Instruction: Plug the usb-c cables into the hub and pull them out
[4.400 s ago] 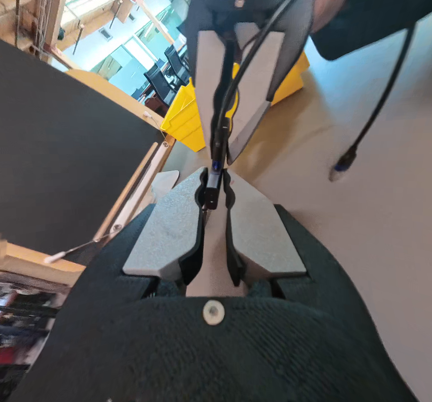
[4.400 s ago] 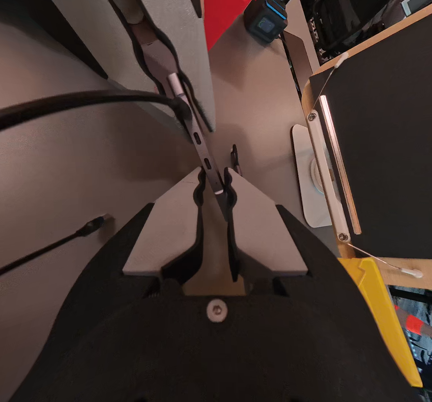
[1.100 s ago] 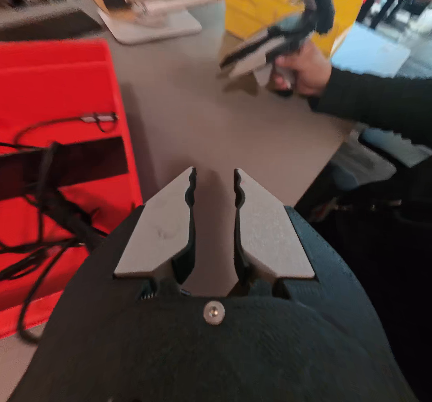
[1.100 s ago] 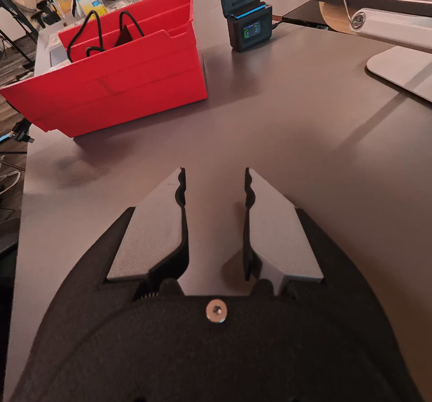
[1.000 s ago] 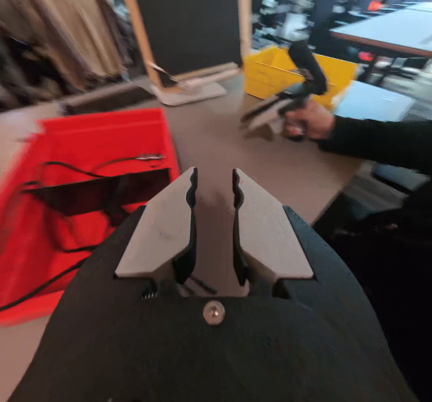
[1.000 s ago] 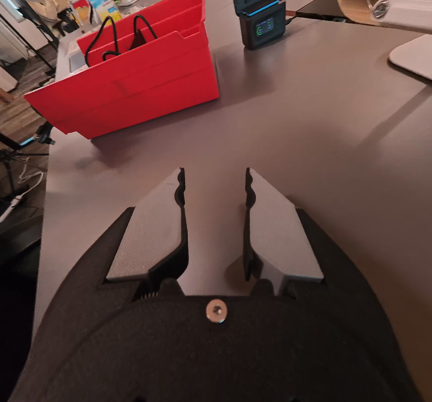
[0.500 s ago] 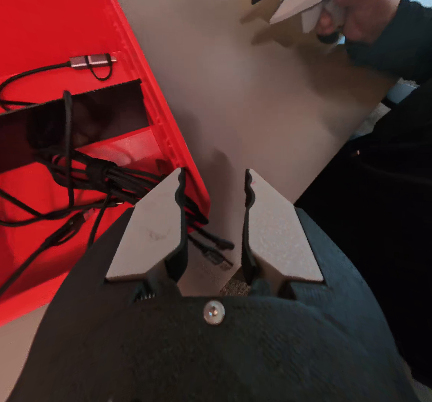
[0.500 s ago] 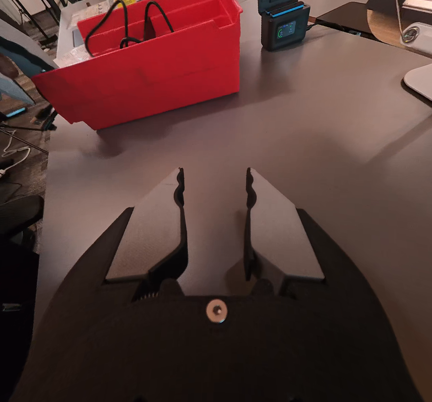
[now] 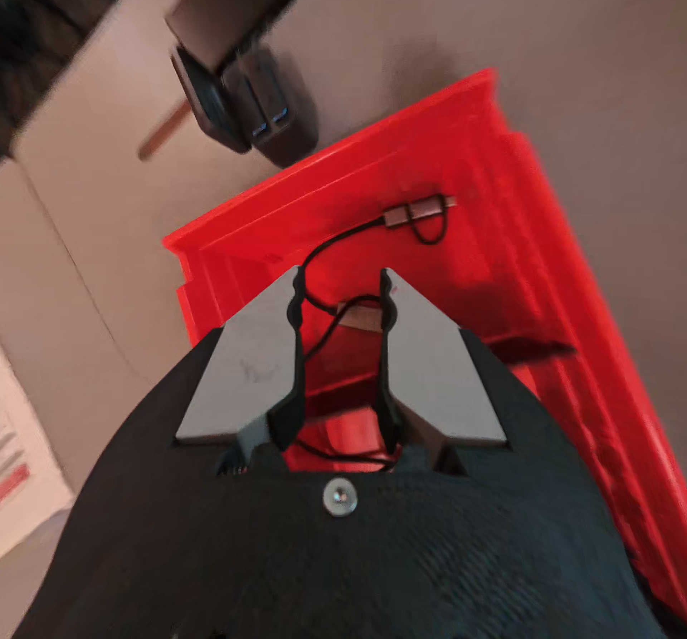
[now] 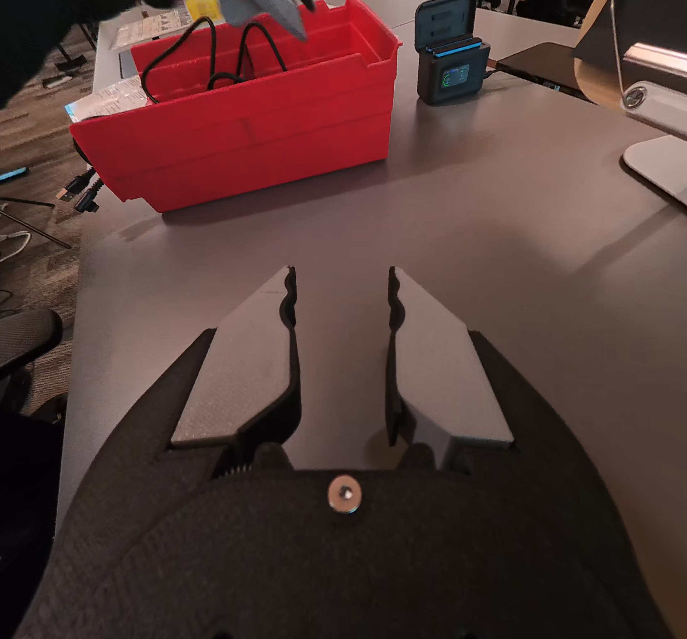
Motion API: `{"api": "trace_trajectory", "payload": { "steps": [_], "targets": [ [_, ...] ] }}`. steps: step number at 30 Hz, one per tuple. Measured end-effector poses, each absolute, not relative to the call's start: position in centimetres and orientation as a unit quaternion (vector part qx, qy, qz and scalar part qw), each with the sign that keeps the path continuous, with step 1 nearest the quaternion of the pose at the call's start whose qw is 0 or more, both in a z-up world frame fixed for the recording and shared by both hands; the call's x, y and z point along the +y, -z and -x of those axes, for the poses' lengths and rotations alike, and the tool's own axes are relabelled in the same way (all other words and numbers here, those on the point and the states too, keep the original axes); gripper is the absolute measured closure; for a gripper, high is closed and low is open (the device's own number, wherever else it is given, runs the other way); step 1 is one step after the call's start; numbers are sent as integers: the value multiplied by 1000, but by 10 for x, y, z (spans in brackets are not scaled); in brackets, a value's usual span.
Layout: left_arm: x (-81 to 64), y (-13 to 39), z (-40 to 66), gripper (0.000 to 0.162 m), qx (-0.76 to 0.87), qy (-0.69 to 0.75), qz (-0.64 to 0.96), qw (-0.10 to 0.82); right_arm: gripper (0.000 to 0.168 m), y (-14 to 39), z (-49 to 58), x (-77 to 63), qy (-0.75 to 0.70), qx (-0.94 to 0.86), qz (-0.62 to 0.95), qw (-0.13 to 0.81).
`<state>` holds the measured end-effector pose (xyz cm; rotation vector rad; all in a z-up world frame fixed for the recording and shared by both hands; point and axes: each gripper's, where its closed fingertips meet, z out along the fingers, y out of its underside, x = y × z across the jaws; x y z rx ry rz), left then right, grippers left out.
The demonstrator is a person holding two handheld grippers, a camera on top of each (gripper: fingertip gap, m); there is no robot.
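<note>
My table (image 10: 483,249) was flat and gray-brown, and it filled most of the right wrist view. A red bin (image 10: 241,145) sat on it in the upper left of the frame. Just to the right of the bin stood a small dark case (image 10: 451,60) with its lid up and a little lit screen. At the far right edge lay a pale flat stand base (image 10: 658,168). Some papers (image 10: 107,97) lay flat behind the bin on the left.
</note>
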<state>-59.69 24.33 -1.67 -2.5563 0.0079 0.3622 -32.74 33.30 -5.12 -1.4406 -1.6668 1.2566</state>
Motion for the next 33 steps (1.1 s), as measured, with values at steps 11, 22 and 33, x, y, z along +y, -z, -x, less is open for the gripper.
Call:
{"api": "trace_trajectory", "payload": {
  "steps": [11, 22, 33],
  "targets": [
    [250, 113, 666, 122, -78, -145, 984, 70, 122, 40, 323, 319, -482, -638, 518, 303],
    [243, 120, 654, 158, -107, -58, 992, 45, 124, 21, 316, 312, -508, -631, 498, 309],
    [237, 77, 646, 160, -40, -141, 987, 66, 127, 21, 315, 309, -499, -639, 490, 321]
  ]
}}
